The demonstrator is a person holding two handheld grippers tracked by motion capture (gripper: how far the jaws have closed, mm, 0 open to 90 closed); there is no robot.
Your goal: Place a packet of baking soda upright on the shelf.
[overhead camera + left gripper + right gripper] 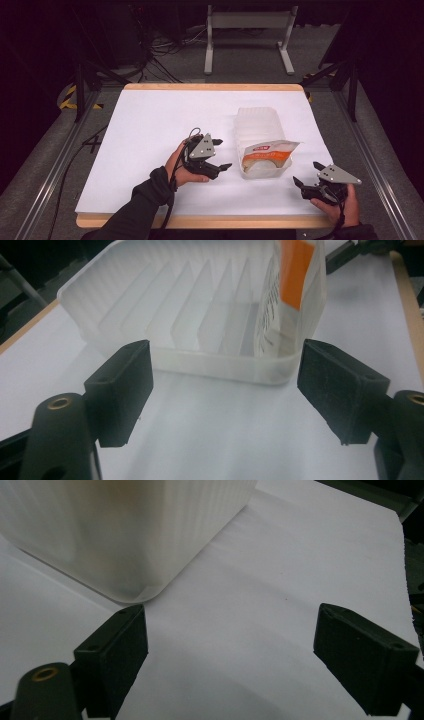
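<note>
A translucent white plastic bin with inner dividers stands on the white table, right of centre. A clear packet with an orange label stands in its near end. My left gripper is open just left of the bin, its jaws wide and pointing at the bin's side. The left gripper view looks at the bin and the packet between the jaws, which hold nothing. My right gripper is open near the table's front right, below the bin's near corner.
The white table top has a wooden edge at front and back. Metal rails run along both sides of the table. Behind it on the floor are cables and a white stand.
</note>
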